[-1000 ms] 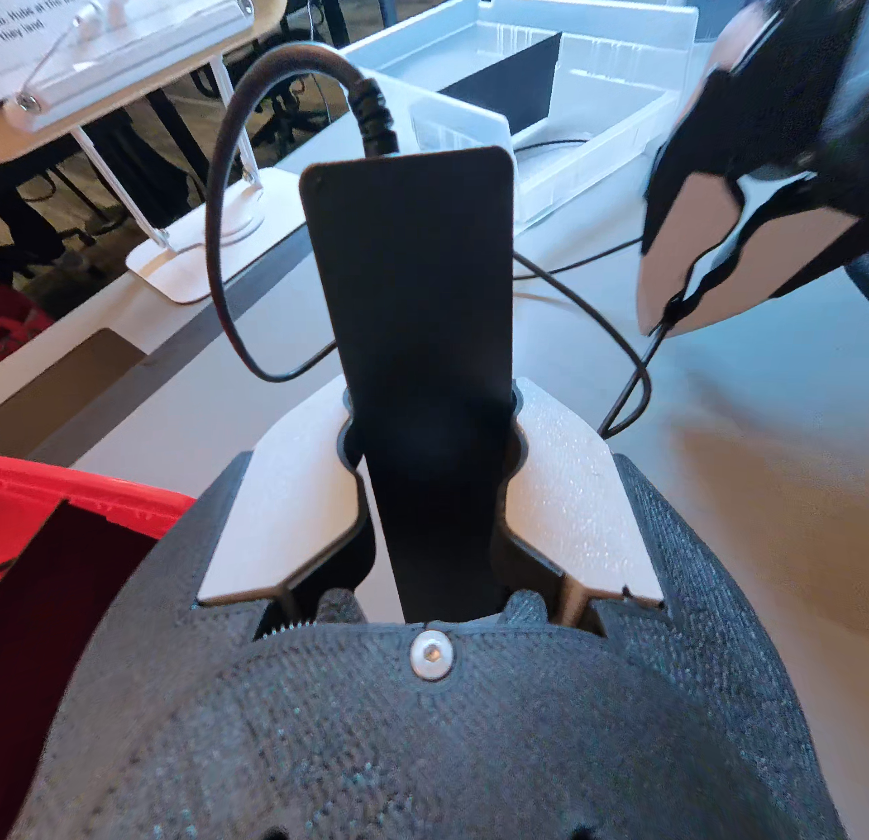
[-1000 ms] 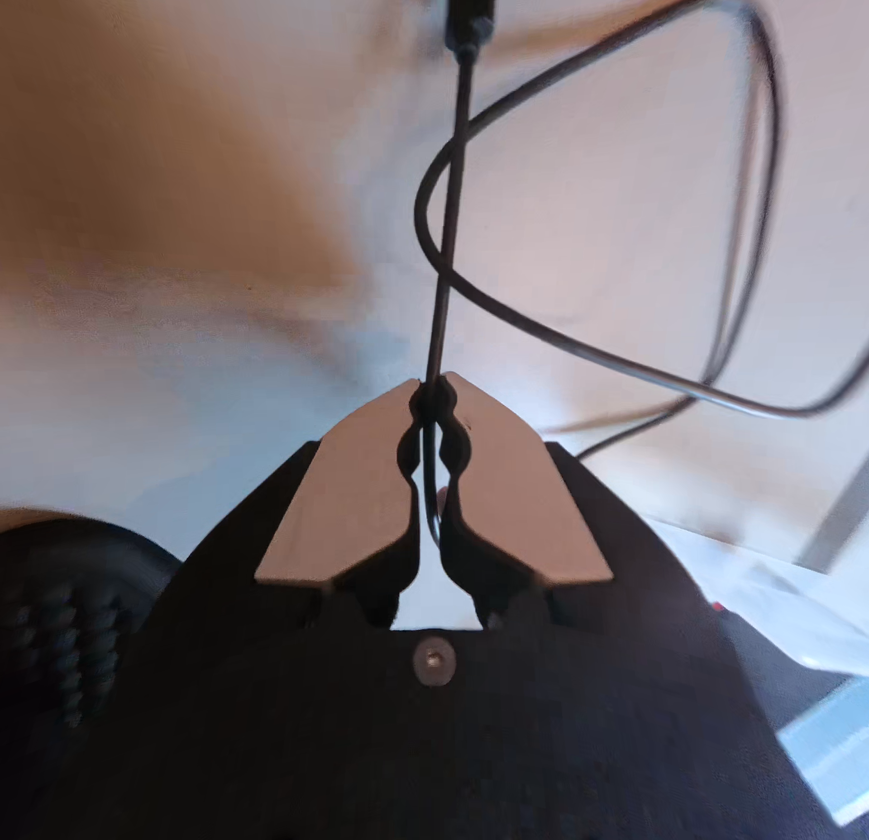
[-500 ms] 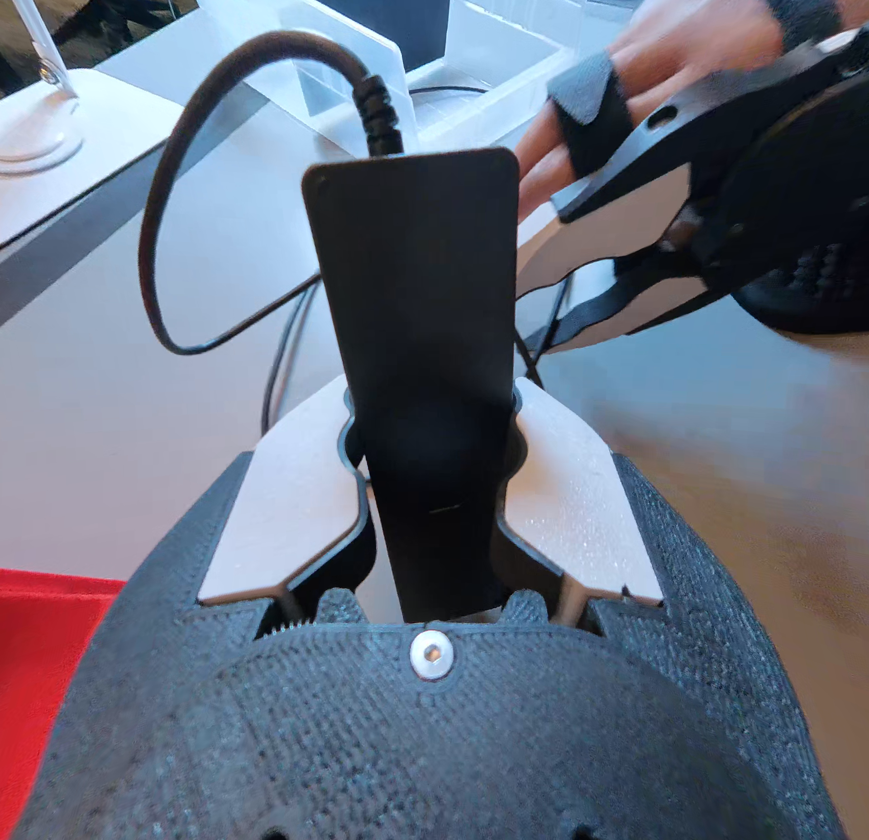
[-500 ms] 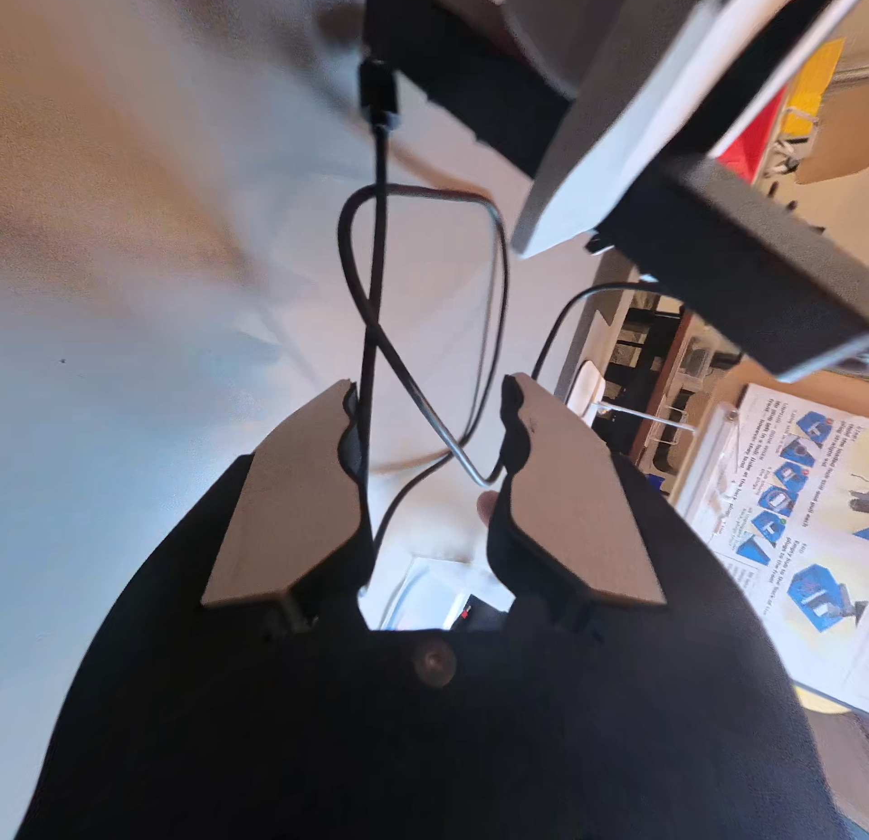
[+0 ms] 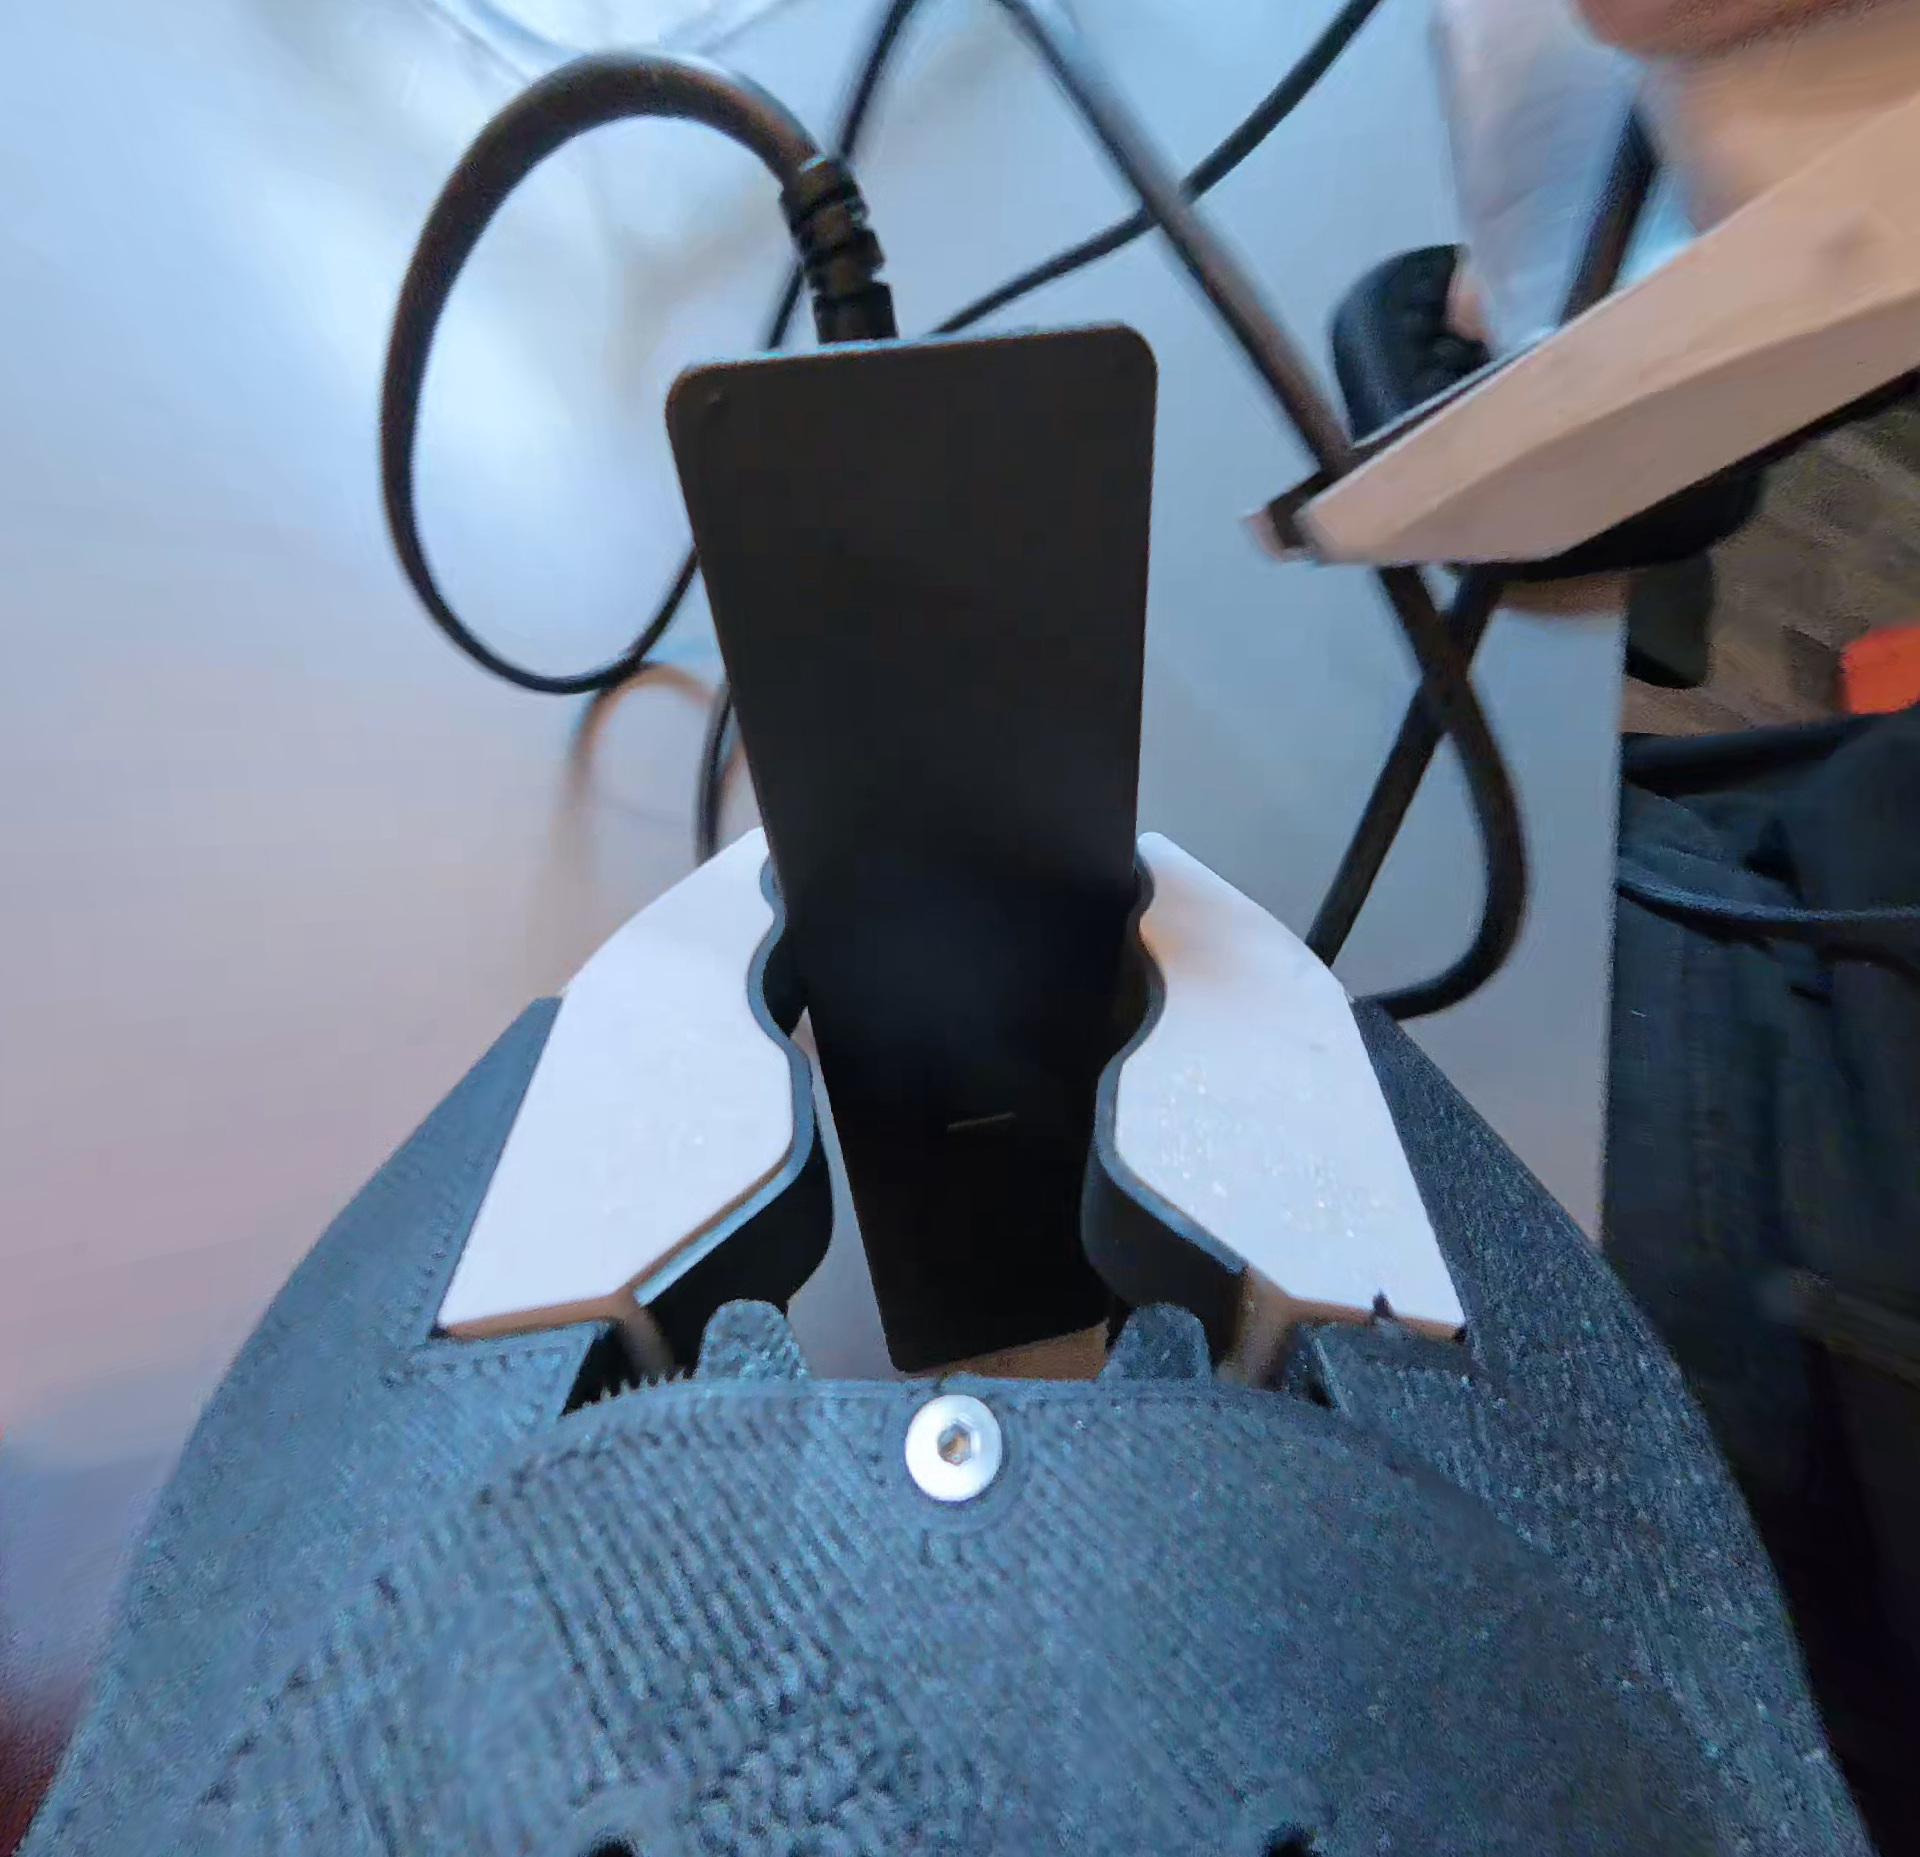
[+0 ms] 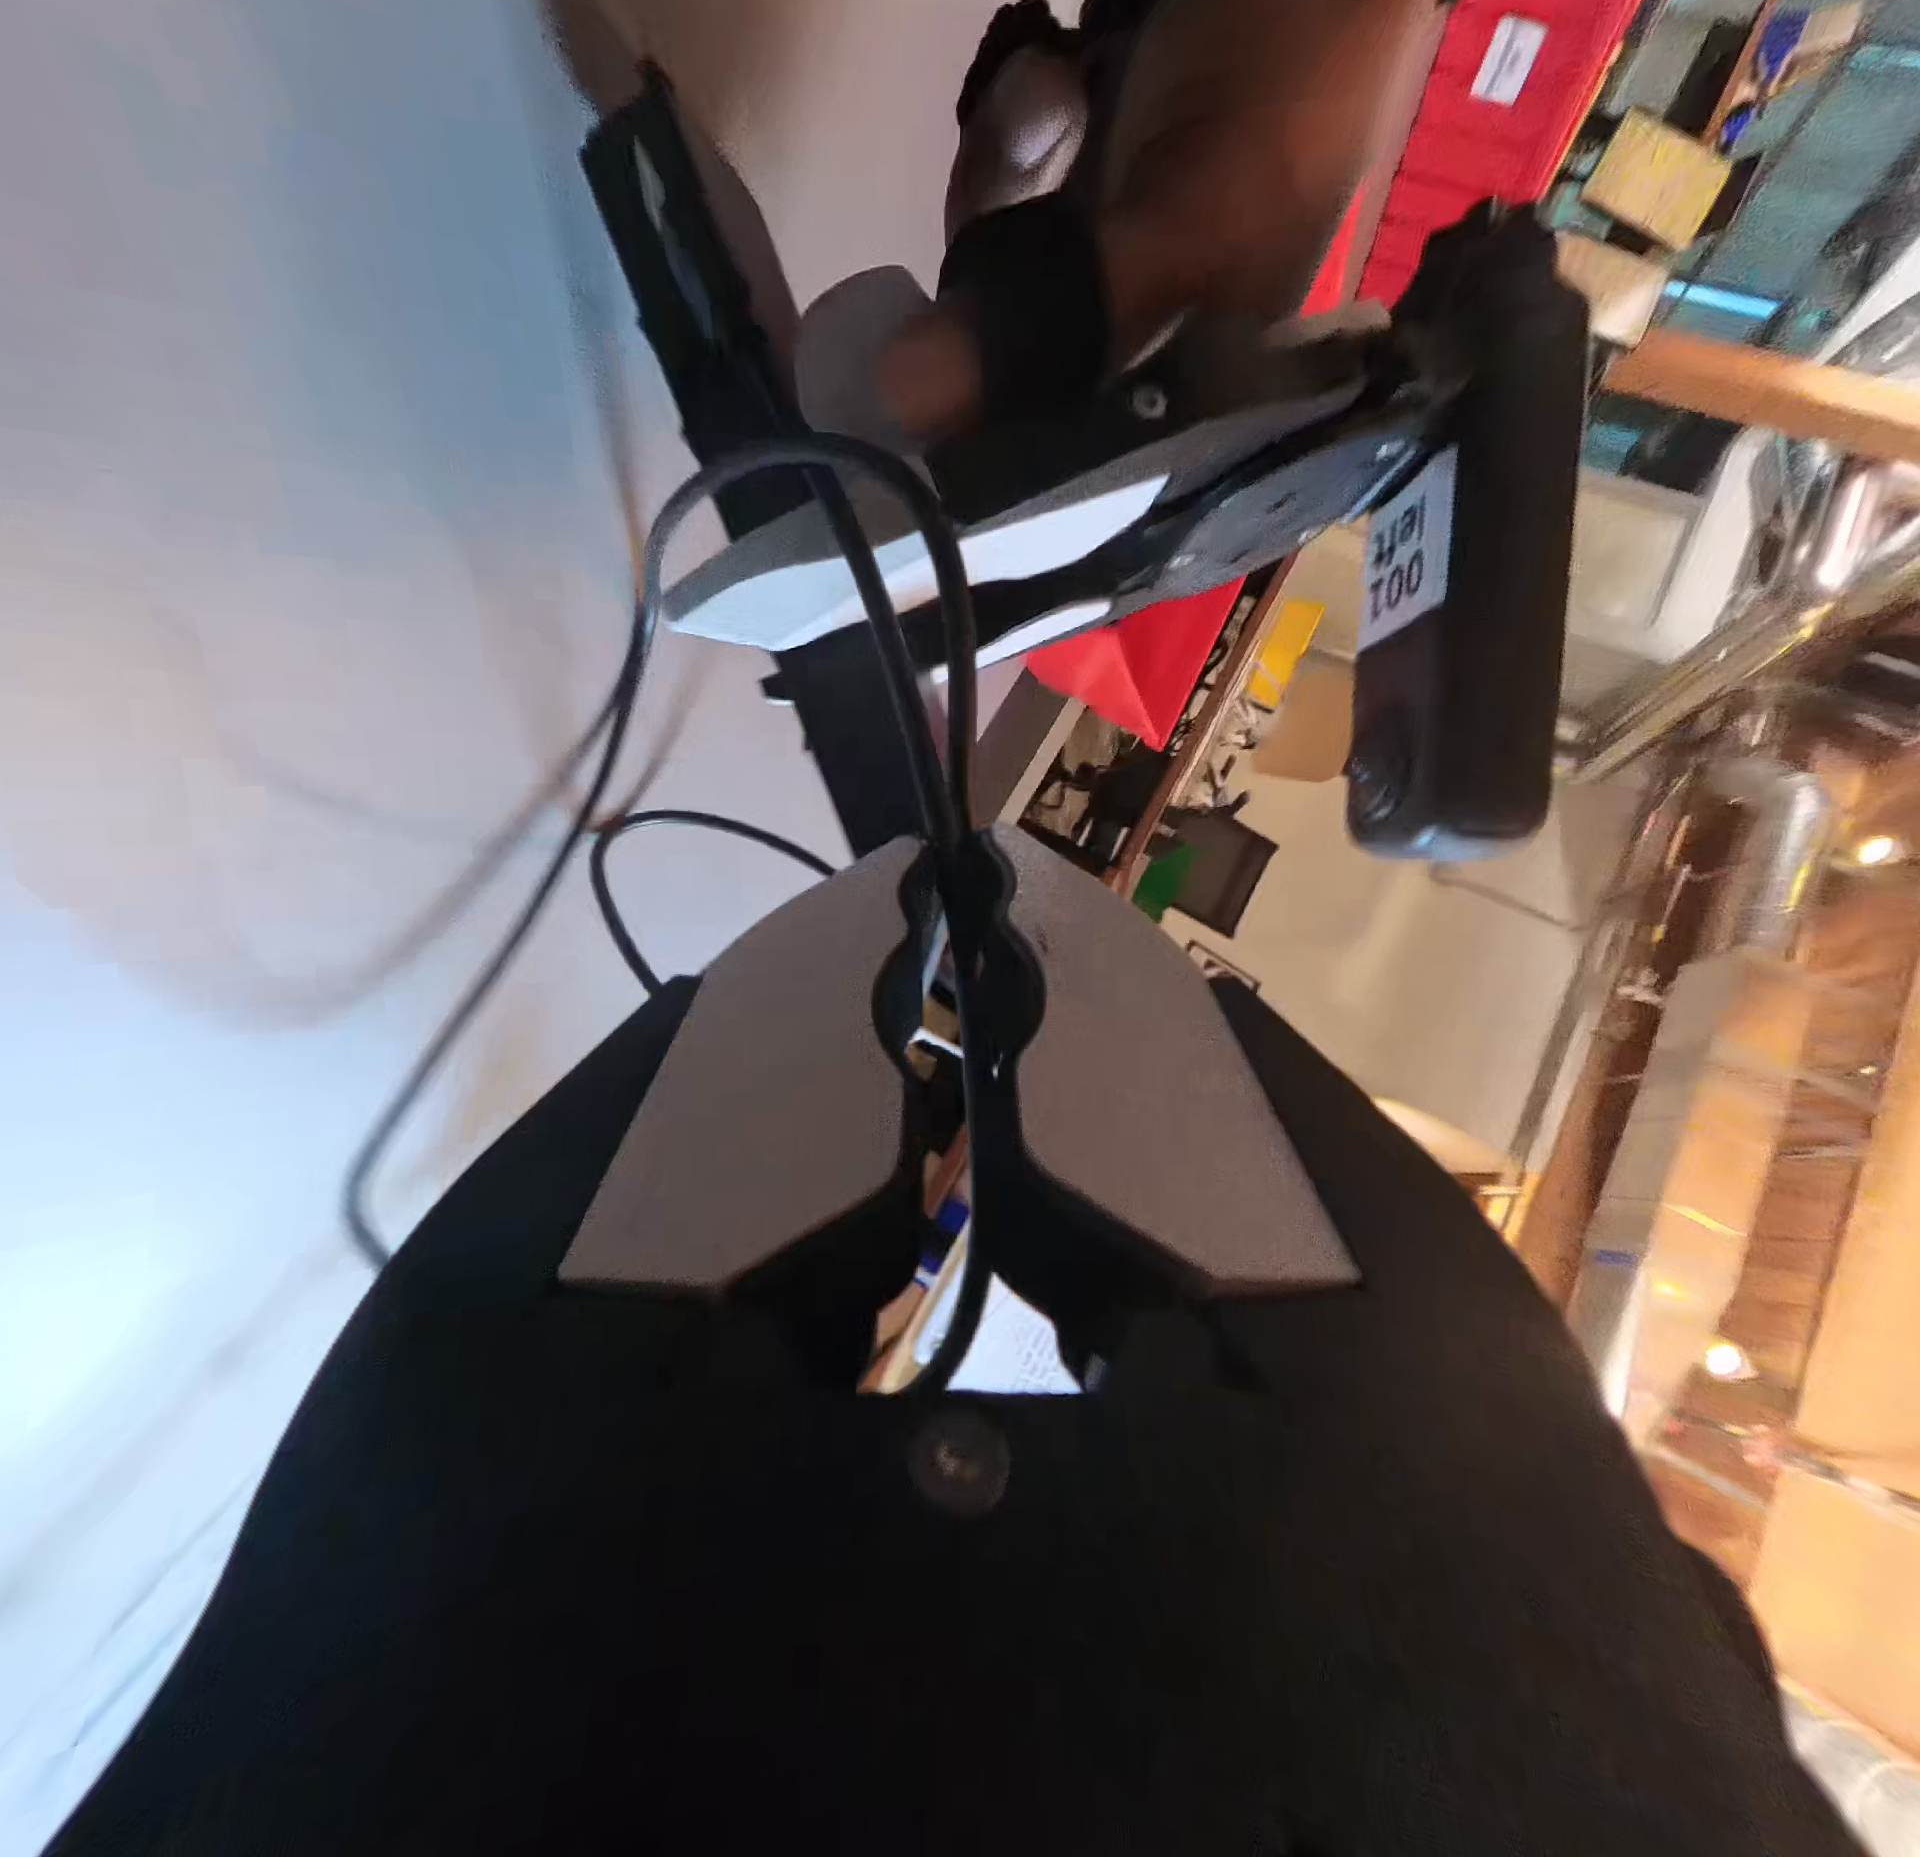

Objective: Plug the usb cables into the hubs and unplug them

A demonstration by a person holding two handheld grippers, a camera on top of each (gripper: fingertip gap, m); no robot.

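A pale table (image 5: 260,872) lies beyond both tongs. The left gripper (image 5: 951,872) clamps a flat black hub (image 5: 925,664) by its lower half, the hub standing out past its fingertips. The hub's thick lead (image 5: 436,373) loops off to that gripper's left. The right gripper (image 6: 956,851) is pinched closed on a thin black cable (image 6: 904,664), just before the left gripper.

left gripper (image 5: 951,908): jaws clamped on the black hub (image 5: 925,664), held out lengthwise. right gripper (image 6: 961,862): jaws pinched nearly together on a thin black cable (image 6: 964,1132), crossing ahead of left.
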